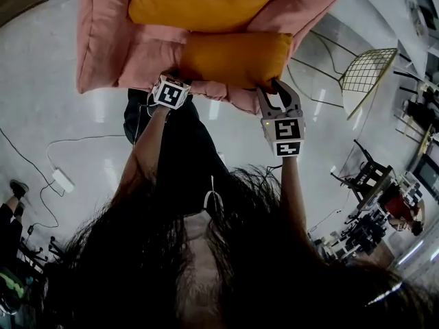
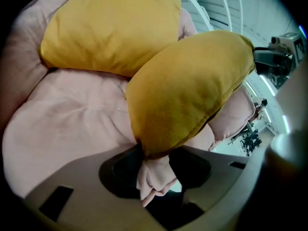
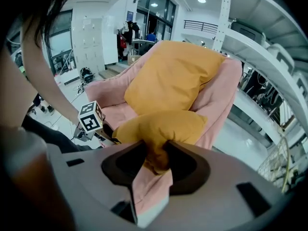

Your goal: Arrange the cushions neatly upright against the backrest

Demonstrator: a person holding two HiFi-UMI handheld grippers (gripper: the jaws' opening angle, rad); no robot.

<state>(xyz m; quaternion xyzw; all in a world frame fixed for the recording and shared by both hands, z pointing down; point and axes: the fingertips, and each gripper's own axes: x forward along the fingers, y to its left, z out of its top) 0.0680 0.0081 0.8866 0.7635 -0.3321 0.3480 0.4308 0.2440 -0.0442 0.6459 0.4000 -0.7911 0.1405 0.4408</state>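
Observation:
A pink armchair [image 1: 103, 40] holds two mustard-yellow cushions. The back cushion [image 1: 199, 2] leans on the backrest [image 3: 226, 81]. The front cushion [image 1: 233, 59] lies crosswise at the seat's front edge. My left gripper [image 1: 173, 79] is shut on its left corner, and in the left gripper view that cushion [image 2: 187, 90] runs down into the jaws of the left gripper [image 2: 153, 160], with a fold of pink fabric beneath. My right gripper [image 1: 276, 86] is shut on the right corner; the right gripper view shows the front cushion [image 3: 159, 126] pinched in the right gripper [image 3: 156, 160].
A gold wire chair [image 1: 367, 74] stands to the armchair's right. On the pale floor at the left lie a white power adapter [image 1: 62, 179] and its cable. Dark equipment [image 1: 370, 184] crowds the right side. White metal racking [image 3: 269, 42] rises behind the armchair.

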